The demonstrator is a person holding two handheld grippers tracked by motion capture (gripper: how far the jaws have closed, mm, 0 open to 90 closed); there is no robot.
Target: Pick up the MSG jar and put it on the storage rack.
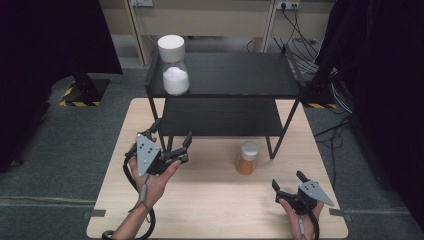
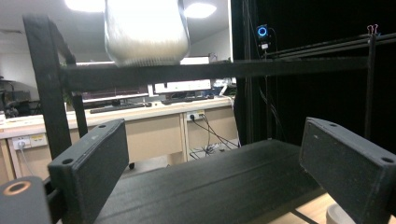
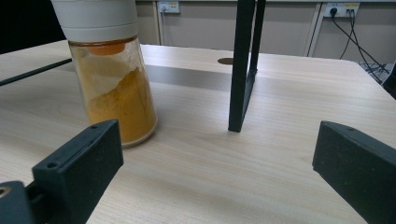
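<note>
2 jars (image 1: pixel 247 158), black shelf (image 1: pixel 227 75), wooden table (image 1: pixel 215 200)

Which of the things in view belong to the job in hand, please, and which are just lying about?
Part of the job:
orange jar, nearest the open right gripper
black shelf, in front of the open left gripper
white jar, on the shelf's top

Just lying about:
cables on the floor
wall sockets

Where Things Sit

A shelf (image 1: pixel 225 82) stands at the back of the desk (image 1: pixel 210 200). One jar (image 1: pixel 174 65) sits on the shelf's top left. Another jar (image 1: pixel 247 158) stands on the desk, before the shelf, toward the right.
</note>
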